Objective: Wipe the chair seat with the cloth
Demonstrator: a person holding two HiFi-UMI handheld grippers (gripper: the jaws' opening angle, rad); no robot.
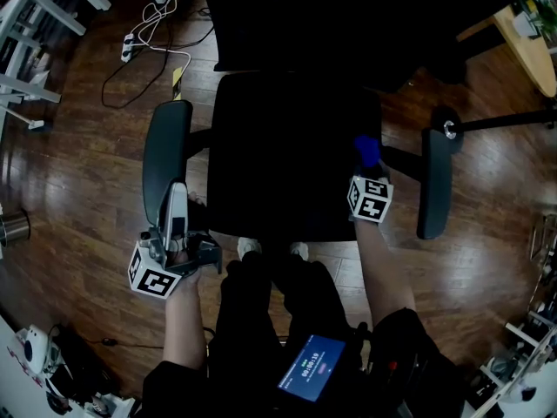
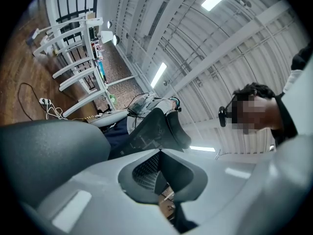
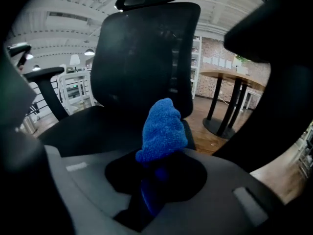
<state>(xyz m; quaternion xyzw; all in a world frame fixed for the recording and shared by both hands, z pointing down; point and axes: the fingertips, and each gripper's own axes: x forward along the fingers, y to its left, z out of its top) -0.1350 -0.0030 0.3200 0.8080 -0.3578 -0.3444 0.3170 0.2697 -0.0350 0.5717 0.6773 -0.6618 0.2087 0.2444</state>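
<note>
The black office chair's seat (image 1: 287, 155) fills the middle of the head view, its backrest (image 3: 142, 58) rising behind. My right gripper (image 1: 366, 165) hovers over the seat's right side, close to the right armrest (image 1: 434, 183), shut on a bunched blue cloth (image 1: 367, 150) that sticks up from its jaws (image 3: 164, 131). My left gripper (image 1: 177, 205) is at the near end of the left armrest (image 1: 165, 159), off the seat. Its jaws are shut with nothing between them, and its camera tilts up toward the ceiling, with the armrest (image 2: 44, 151) at lower left.
A power strip and cables (image 1: 144, 33) lie on the wooden floor behind the chair. White frame legs (image 1: 35, 24) stand at top left, a wooden table (image 1: 531, 46) at top right, a metal can (image 1: 12, 226) at the left. The person's shoes (image 1: 249, 247) are at the seat's front edge.
</note>
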